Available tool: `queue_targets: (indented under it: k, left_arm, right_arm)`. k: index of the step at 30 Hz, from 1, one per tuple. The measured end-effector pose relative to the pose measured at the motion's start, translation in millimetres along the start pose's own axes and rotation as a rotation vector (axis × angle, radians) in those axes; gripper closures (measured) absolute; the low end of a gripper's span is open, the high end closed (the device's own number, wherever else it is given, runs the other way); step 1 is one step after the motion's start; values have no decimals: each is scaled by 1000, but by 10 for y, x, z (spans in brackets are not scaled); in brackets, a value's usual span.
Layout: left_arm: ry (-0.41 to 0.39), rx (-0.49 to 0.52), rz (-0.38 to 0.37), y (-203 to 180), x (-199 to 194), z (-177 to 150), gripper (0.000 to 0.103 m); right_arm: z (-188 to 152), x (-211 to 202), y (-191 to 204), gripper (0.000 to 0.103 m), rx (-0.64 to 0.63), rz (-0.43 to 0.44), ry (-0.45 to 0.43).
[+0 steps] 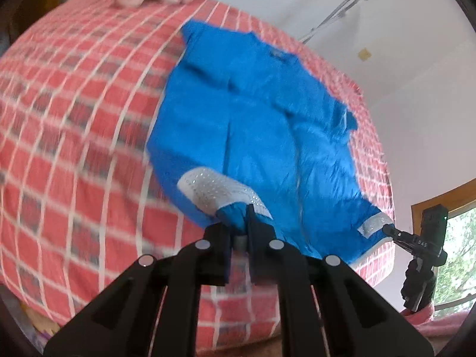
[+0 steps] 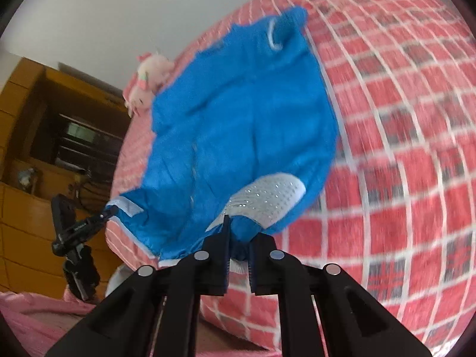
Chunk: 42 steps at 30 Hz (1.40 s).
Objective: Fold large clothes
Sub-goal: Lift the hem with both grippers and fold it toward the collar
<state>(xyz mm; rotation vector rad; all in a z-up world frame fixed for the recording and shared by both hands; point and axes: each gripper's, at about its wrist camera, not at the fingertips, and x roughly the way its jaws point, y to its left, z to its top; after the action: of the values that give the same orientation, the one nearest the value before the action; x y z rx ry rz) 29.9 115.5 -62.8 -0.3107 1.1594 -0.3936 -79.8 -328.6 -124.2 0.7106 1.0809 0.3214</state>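
Now: blue garment (image 1: pixel 253 125) flat on checked bed (image 1: pixel 74 125). Left gripper (image 1: pixel 239 232) and right gripper (image 2: pixel 238 238) each clamped on hem corner (silver trim). Step: first fold, I judge. Next: lift both corners evenly toward collar.

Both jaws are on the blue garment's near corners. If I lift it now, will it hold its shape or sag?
Likely floppy: the blue garment lies creased on the checked bedspread, bunching where the left gripper and right gripper pinch it. Expect the middle to sag between them. It looks thin and shiny, so probably light and perhaps slippery.
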Motion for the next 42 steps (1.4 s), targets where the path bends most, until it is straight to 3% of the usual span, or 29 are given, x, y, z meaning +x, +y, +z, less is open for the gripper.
queue_targets:
  k: [10,25,32,35,40,41,42]
  left_arm:
    - [-78,6,-33,-39,190,877,96]
    - [-67,14,-8,-9,1145,2345,95]
    - [-2,-7,59,171,1689,2573,94]
    - [8,-22,51,251,1790,2601,92]
    - [42,-22,9,267,1692,2622,86]
    - [49,-15,-3,259,1654,2618,84]
    - [57,-9,-26,254,1609,2603,74]
  right_arm:
    - [1044,80,140,94,-21,28,-58]
    - [2442,772,-3,94,12,-13,-28]
    - [2809,1227,-229,94,63,-59,40]
    - [2861,1323,-248,92,53,-83,51]
    - [2865,1248,-228,79,53,-60,73]
    - [2845,1201,-225,67,59,-43,78]
    - [2839,1167,-224,48,62,-31,78]
